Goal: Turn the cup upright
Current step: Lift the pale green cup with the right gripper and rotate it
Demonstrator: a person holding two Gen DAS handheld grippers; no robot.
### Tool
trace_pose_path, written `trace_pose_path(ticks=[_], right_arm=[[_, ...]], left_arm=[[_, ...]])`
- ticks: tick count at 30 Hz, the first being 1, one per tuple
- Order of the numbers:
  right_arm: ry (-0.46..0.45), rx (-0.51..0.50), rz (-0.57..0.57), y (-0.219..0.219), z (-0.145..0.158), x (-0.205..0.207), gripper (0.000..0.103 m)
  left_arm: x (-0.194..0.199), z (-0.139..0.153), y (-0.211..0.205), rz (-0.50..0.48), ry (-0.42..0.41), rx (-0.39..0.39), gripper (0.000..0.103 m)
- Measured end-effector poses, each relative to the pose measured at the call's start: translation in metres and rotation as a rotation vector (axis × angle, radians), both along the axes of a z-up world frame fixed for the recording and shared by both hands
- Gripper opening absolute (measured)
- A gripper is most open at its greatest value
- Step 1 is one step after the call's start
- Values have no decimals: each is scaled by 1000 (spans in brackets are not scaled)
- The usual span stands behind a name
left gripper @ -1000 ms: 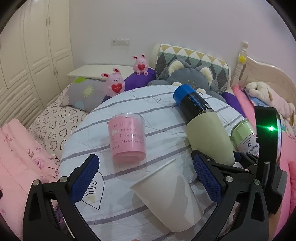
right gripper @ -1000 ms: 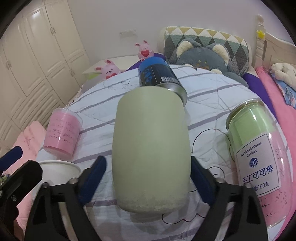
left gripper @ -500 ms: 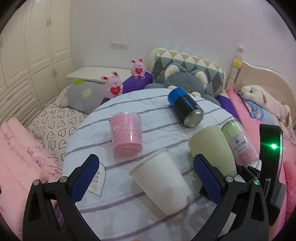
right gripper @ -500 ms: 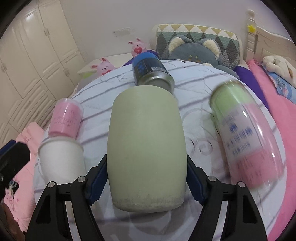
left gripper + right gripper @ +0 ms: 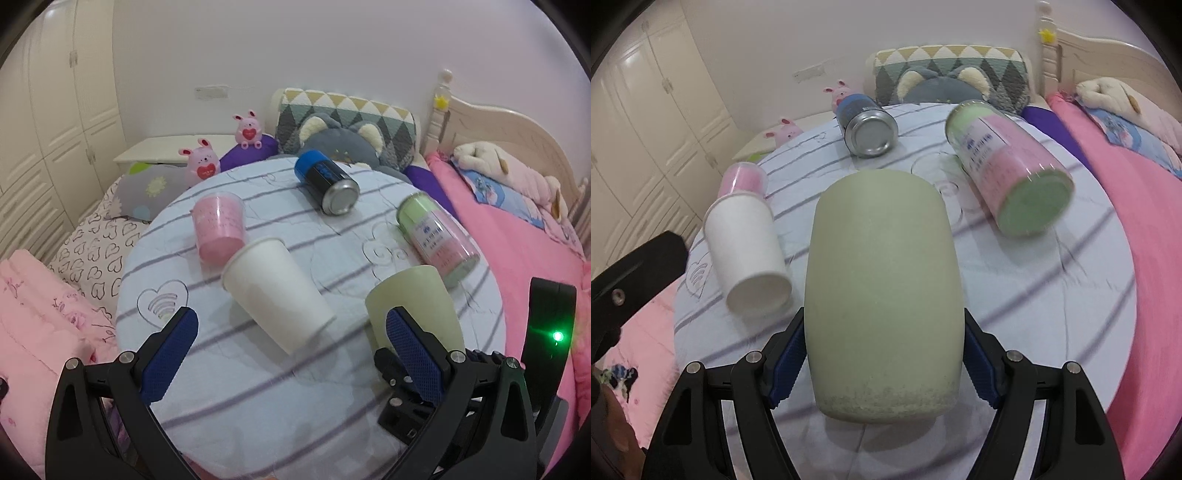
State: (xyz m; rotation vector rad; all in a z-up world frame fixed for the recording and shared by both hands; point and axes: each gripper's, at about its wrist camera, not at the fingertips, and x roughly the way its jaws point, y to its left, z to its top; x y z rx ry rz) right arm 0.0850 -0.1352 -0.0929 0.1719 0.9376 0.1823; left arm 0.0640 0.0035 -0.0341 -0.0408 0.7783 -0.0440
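A pale green ceramic cup point(image 5: 882, 295) is held between the blue pads of my right gripper point(image 5: 882, 363), which is shut on it near its base and holds it lifted over the round table point(image 5: 1052, 314). The cup also shows in the left wrist view point(image 5: 413, 302), mouth pointing up and away. A white paper cup point(image 5: 275, 291) lies on its side mid-table, also in the right wrist view point(image 5: 748, 251). My left gripper point(image 5: 291, 358) is open and empty, above the table's near edge, just short of the paper cup.
A pink plastic cup point(image 5: 220, 229) stands mouth-down at the left. A blue can point(image 5: 327, 181) lies on its side at the back. A green-and-pink cookie jar point(image 5: 436, 232) lies at the right. Beds, pillows and plush toys surround the table.
My right gripper has closed on the green cup and drawn it back and up from the can. The left gripper has pulled back and risen. The jar has rolled.
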Motion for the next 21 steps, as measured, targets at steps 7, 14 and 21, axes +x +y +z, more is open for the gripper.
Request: trace_pose_path(ticks=[7,14,21], right_arm=[[-22,42,-10,2,-9,-17,77],[-58,131,20,-5,-10,-25,80],[-73,127,19,-11,-5,-31,82]], left_arm=[[-12,-3,-11,-16,26,28,103],[-15,-5,-14,-10,47,31,103],[-18,-1,-23,-7,40,52,103]])
